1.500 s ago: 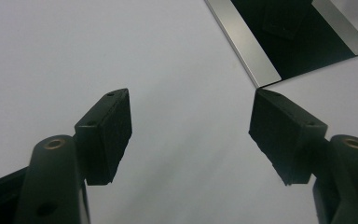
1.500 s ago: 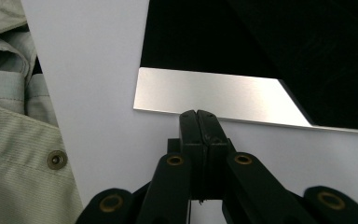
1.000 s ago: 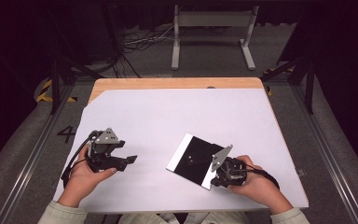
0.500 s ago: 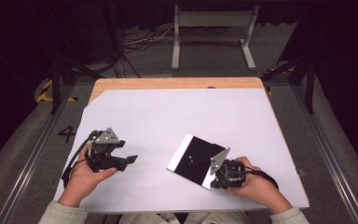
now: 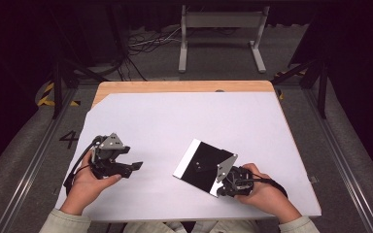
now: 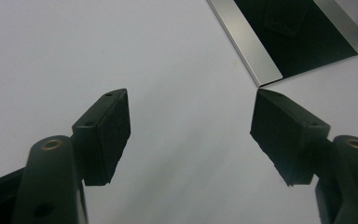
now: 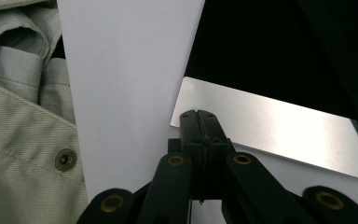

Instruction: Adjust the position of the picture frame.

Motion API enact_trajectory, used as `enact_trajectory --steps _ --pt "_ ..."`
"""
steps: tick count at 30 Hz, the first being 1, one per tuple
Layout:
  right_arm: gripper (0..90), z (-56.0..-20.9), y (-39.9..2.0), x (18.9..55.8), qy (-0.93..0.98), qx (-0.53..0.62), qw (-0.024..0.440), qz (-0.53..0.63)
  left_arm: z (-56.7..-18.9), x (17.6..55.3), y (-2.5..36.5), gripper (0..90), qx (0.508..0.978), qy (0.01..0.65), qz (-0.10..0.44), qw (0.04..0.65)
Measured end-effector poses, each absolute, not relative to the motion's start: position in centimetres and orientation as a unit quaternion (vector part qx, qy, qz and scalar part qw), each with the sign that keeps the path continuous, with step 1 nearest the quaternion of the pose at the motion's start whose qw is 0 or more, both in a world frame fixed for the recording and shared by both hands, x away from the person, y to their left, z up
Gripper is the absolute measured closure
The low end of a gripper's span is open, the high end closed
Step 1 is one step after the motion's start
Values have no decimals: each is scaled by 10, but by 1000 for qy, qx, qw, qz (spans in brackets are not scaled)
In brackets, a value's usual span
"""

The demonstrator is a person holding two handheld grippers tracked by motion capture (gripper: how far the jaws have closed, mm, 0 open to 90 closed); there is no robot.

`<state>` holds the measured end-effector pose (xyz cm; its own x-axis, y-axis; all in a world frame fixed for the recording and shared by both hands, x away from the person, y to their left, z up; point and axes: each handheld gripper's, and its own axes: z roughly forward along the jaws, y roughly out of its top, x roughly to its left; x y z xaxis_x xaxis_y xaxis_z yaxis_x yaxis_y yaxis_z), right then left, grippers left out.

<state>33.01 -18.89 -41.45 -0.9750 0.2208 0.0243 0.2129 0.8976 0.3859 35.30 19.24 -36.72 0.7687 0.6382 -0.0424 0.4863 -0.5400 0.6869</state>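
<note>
The right claw point(image 5: 222, 180) is clenched on the near corner of the plate point(image 5: 201, 165), a flat dark sheet with bright metal strips along two edges. In the right gripper view its jaws stand pressed together, their tips just over the plate's silver border point(image 7: 279, 128). The plate lies on the white worktop point(image 5: 184, 121), toward the front and right of centre, and appears tipped up slightly at the held corner, though that is hard to confirm.

The left claw point(image 5: 135, 166) is released: in the left gripper view its jaws stand wide apart over bare worktop, with the plate's far-side corner point(image 6: 260, 80) just beyond the right jaw.

The step in hand looks like lifting or turning the plate by its corner. To do it well, the pinch should stay square on the metal strip, since a thin, smooth sheet may swivel or slip from a corner hold. The left claw is well placed to close on the opposite corner and share the load.

Little stands in the way. The person's sleeve point(image 7: 18, 121) hangs close to the worktop's front edge, near the right claw. A metal stand point(image 5: 221, 34) and cables point(image 5: 145, 46) lie on the floor well beyond the worktop.
</note>
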Motion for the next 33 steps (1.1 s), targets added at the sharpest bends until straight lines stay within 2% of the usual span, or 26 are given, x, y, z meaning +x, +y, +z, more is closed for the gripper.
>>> enact_trajectory --steps 7,19,33 --pt "900 -416 -191 329 973 106 4 206 -368 353 193 292 871 323 107 355" --pt "900 -421 -192 326 965 104 27 240 -368 354 191 291 870 323 106 356" --pt "900 -426 -174 334 954 108 60 273 -370 354 189 291 872 323 102 354"
